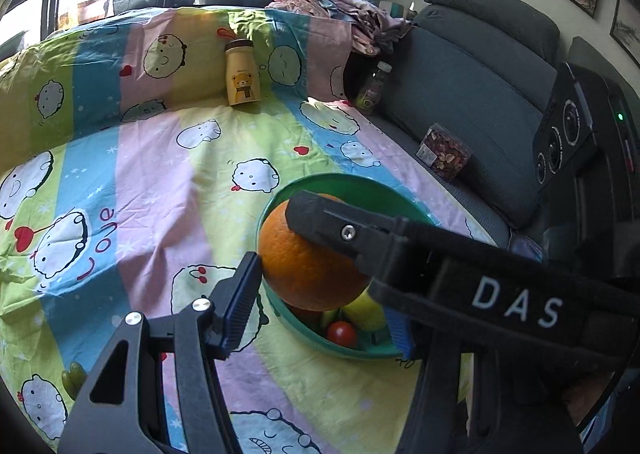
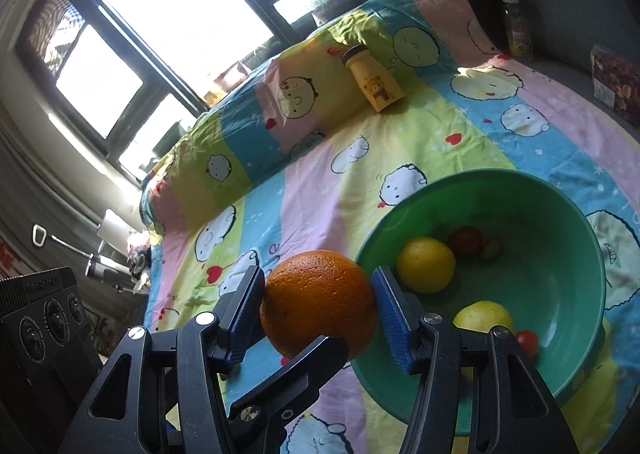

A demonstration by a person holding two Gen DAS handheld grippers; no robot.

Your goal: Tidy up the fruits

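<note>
A large orange point(image 2: 318, 300) is held above the cartoon-print sheet point(image 2: 312, 190), right at the near rim of the green bowl point(image 2: 520, 180). My right gripper point(image 2: 320, 306) is shut on it, a blue pad on each side. My left gripper point(image 1: 320, 302) is shut on the same orange point(image 1: 304, 262) crosswise; one of its fingers point(image 2: 300, 366) shows under the fruit. A right finger point(image 1: 332, 222) lies across the orange's top. Inside the bowl point(image 1: 360, 182) lie two lemons point(image 2: 426, 264) and two cherry tomatoes point(image 2: 466, 240).
A yellow bear-print bottle point(image 1: 242, 74) stands at the back of the sheet. On the grey sofa point(image 1: 472, 94) are a clear bottle point(image 1: 374, 88) and a box of dried bits point(image 1: 444, 154). Bundled cloth point(image 1: 344, 10) lies behind. A black three-lens device point(image 1: 560, 142) stands at the right.
</note>
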